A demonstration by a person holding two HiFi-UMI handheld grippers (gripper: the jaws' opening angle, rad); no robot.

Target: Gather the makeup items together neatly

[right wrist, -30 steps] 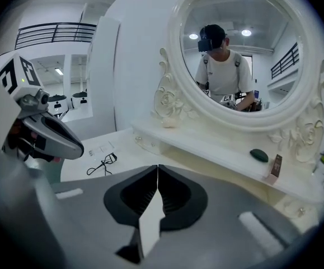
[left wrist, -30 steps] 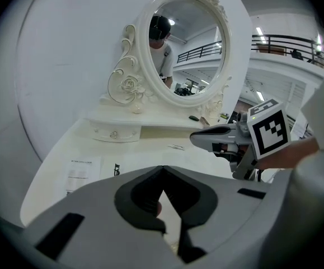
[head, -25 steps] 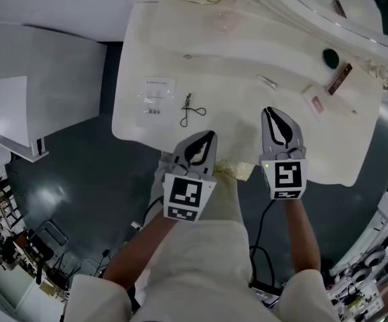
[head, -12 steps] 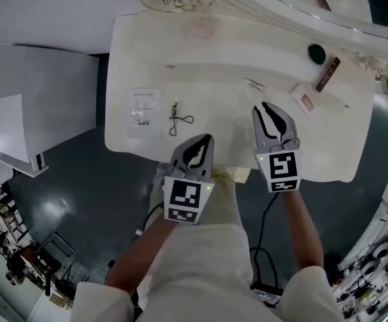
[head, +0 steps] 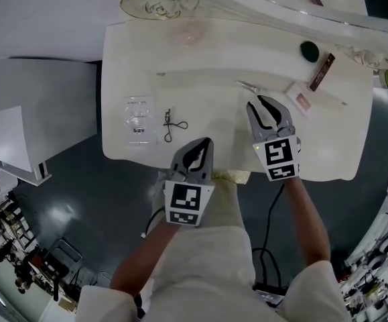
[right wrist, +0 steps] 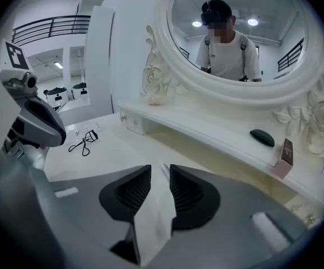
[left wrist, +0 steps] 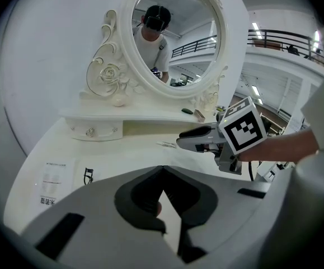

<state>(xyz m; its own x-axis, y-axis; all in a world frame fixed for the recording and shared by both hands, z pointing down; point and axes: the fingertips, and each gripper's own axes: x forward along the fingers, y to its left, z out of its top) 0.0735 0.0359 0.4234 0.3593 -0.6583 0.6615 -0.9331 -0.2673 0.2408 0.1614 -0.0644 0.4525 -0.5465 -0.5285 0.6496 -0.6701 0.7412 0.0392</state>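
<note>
- Right gripper [head: 263,107]: jaws have just been opening and now show a narrow gap, pinching nothing.
- Just past its tips on the vanity table [head: 147,66] lies a slim silvery stick [head: 248,86], maybe a makeup pencil; it's too small to tell.
- The stick's long axis runs across the table, left end slightly farther back.
- Left gripper [head: 200,146]: tips together, empty, over the front edge, right of the eyelash curler [head: 171,125].

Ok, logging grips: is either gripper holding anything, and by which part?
Nothing held: left gripper shut, empty; right gripper has just been opening, nothing between its jaws.
</note>
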